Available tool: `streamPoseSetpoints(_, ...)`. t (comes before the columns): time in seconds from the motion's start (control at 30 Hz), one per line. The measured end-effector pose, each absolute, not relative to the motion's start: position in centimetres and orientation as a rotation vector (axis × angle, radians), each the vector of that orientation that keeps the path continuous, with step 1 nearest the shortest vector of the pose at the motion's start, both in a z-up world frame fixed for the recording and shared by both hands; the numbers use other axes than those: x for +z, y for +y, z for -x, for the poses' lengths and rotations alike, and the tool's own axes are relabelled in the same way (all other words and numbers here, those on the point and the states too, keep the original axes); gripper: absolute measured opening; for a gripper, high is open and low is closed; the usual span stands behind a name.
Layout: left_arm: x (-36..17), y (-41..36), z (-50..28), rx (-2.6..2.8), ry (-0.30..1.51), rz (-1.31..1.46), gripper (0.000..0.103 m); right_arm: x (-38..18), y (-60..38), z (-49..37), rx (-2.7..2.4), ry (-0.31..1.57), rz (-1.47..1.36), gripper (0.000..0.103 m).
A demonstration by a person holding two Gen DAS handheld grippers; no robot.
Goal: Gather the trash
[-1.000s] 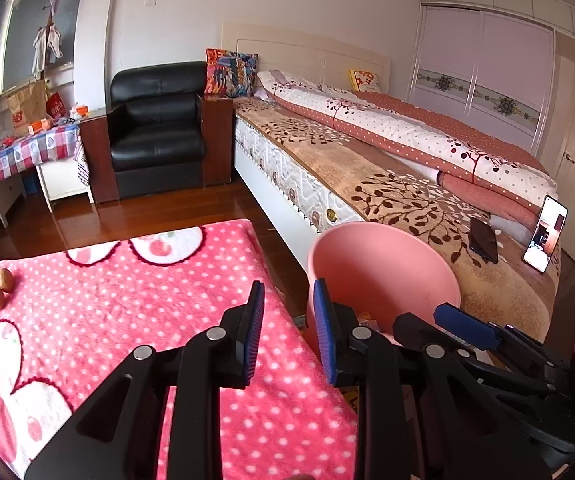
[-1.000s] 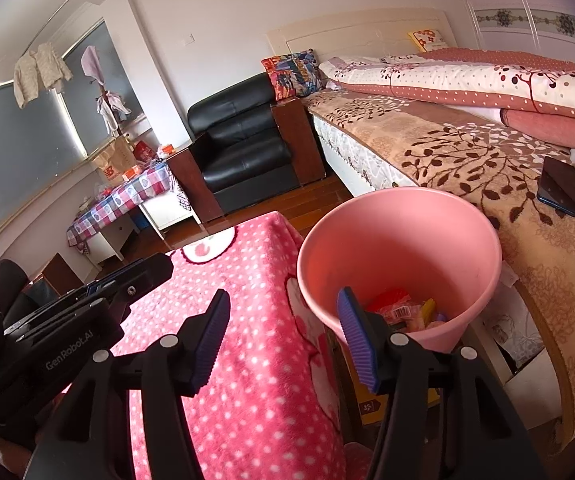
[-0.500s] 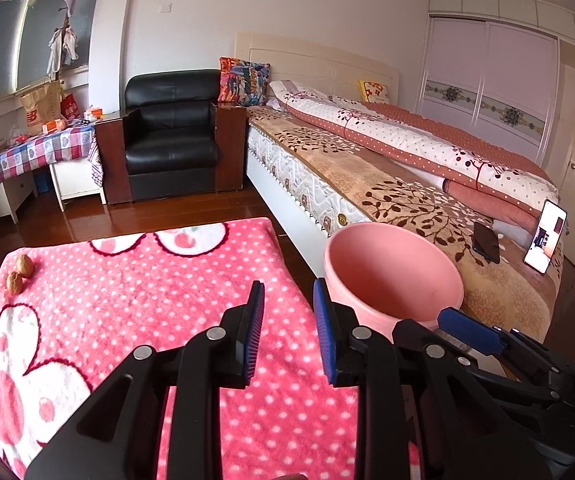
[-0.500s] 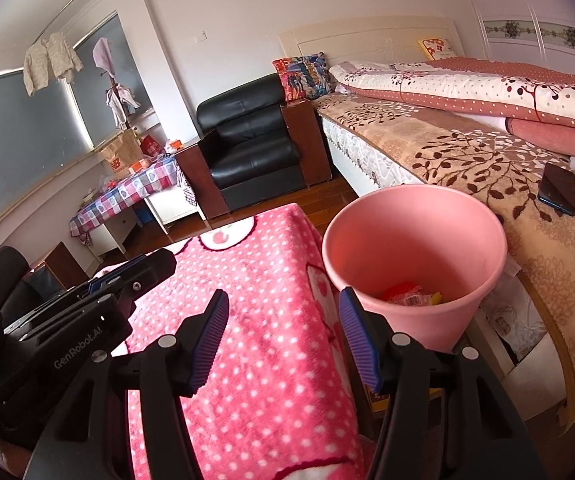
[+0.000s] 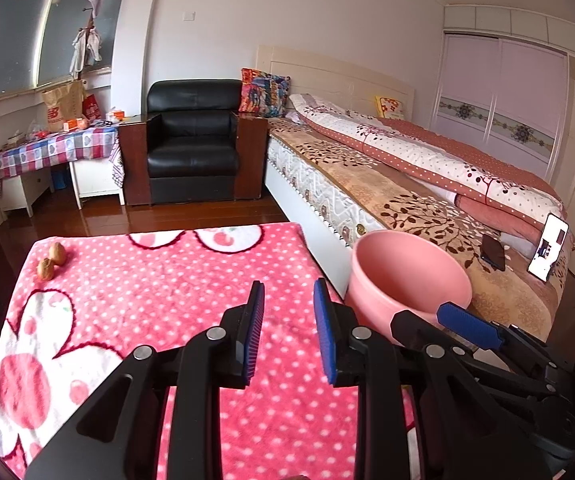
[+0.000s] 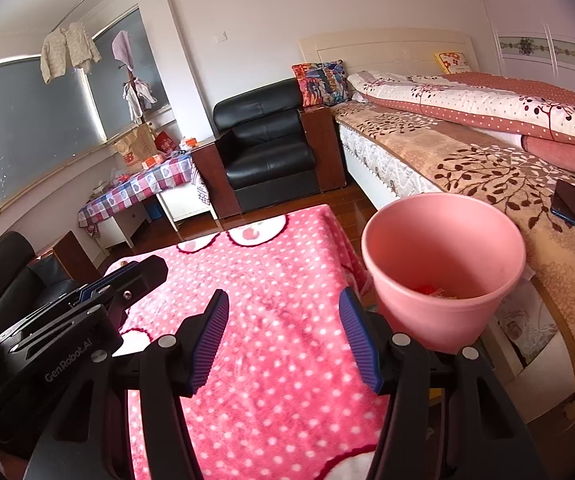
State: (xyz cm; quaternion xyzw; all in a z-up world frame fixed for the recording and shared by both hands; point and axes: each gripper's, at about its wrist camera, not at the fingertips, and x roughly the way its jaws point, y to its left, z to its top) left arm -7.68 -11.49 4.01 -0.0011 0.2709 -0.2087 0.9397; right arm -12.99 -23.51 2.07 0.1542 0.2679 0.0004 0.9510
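While both claws, left claw (image 5: pixel 288 322) and right claw (image 6: pixel 283 334), hang released, pink bin (image 6: pixel 443 268) stands beside the blanket's (image 5: pixel 147 300) edge.

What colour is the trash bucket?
Pink bucket, plain; clearest in the right wrist view.

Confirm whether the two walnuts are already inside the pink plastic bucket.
No: the two brown walnuts lie on the pink polka-dot blanket, apart from the pink plastic bucket.
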Motion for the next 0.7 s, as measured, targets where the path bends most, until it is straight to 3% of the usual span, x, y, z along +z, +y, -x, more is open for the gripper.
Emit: streamPoseSetpoints(0.7, 3.1, -8.9, 7.8, -0.357, 0.569, 0.026, 0.025, 1.4, -21.6, 13.0, 0.032, 0.553, -0.293, 0.059)
